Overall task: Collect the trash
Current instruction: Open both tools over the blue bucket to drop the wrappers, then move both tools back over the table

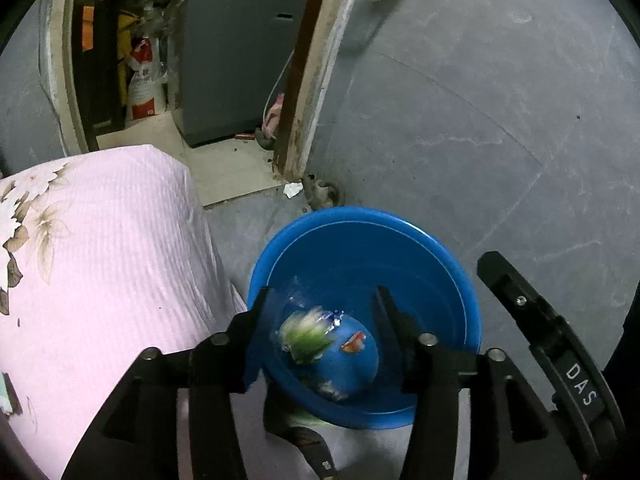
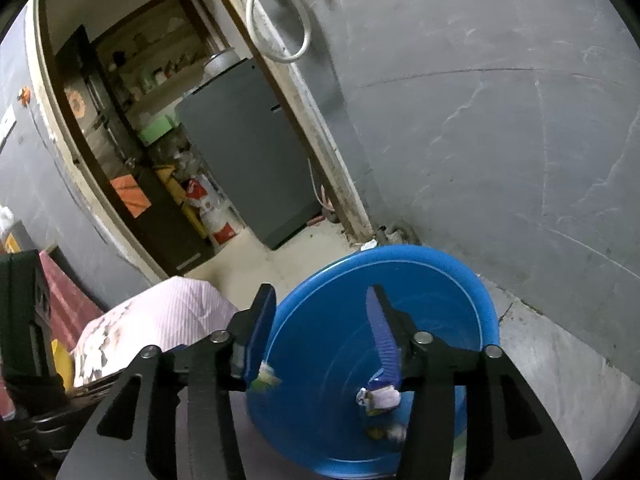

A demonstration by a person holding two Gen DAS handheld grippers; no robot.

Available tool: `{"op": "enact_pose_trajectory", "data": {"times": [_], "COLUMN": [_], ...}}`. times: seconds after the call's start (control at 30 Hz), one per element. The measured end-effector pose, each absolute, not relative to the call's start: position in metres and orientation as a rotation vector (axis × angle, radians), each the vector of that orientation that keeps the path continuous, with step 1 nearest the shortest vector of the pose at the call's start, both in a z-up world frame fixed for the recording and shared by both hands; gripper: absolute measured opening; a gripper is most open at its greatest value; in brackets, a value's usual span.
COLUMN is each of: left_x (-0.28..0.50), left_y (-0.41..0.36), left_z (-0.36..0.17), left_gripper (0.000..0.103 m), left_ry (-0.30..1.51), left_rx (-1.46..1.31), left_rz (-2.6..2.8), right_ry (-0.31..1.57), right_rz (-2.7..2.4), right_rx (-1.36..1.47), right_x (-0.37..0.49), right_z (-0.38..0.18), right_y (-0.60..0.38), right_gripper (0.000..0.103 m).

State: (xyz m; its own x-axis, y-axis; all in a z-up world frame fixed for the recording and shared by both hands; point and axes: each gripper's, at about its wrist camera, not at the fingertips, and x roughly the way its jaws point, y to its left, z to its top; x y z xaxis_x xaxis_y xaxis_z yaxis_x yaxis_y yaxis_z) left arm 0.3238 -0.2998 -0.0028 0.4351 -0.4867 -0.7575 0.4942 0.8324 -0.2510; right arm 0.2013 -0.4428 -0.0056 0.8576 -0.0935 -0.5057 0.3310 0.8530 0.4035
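Both claws hang over the blue basin (image 1: 400, 236), which sits on the grey floor (image 1: 460, 128) just beside the pink floral bedcover (image 1: 100, 248), close enough to serve as the trash catcher. My left claw (image 1: 320, 304) is spread apart, nothing between its fingers; a blurred green-and-white wrapper (image 1: 306, 336) sits below it toward the basin's 7 o'clock side, apparently mid-drop or just landed. My right claw (image 2: 320, 308) is also apart and empty, above another crumpled wrapper (image 2: 378, 396) near the basin's 5 o'clock wall. A white paper scrap (image 1: 293, 189) lies on the floor past the rim at 11 o'clock by the doorframe (image 1: 298, 80), probably the next pickup.
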Motion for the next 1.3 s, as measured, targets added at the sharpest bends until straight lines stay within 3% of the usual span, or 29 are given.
{"op": "enact_pose_trajectory", "data": {"times": [0.17,0.53,0.77,0.9,1.0,1.07,1.3], "left_x": [0.323,0.305,0.289,0.275,0.263,0.252,0.219], "left_y": [-0.291,-0.263,-0.222,-0.192,-0.166,-0.147,-0.100], "left_z": [0.005,0.038,0.057,0.067,0.074,0.079,0.095], "left_gripper": [0.048,0.065,0.080,0.082,0.098,0.098,0.101], "left_ry": [0.925,0.758,0.649,0.573,0.528,0.480,0.358], "left_rx": [-0.020,0.016,0.011,-0.001,-0.035,-0.065,-0.081], "left_rz": [-0.597,-0.491,-0.420,-0.369,-0.310,-0.273,-0.150], "right_ry": [0.479,0.454,0.404,0.334,0.275,0.234,0.093], "right_rz": [-0.242,-0.252,-0.217,-0.182,-0.144,-0.111,0.045], "right_rx": [0.504,0.465,0.429,0.380,0.348,0.332,0.263], "right_x": [0.198,0.203,0.204,0.201,0.198,0.196,0.180], "right_z": [-0.004,0.001,0.009,0.018,0.024,0.028,0.044], "right_y": [-0.445,-0.437,-0.421,-0.403,-0.387,-0.377,-0.335], "right_gripper": [0.051,0.055,0.078,0.086,0.094,0.101,0.103]}}
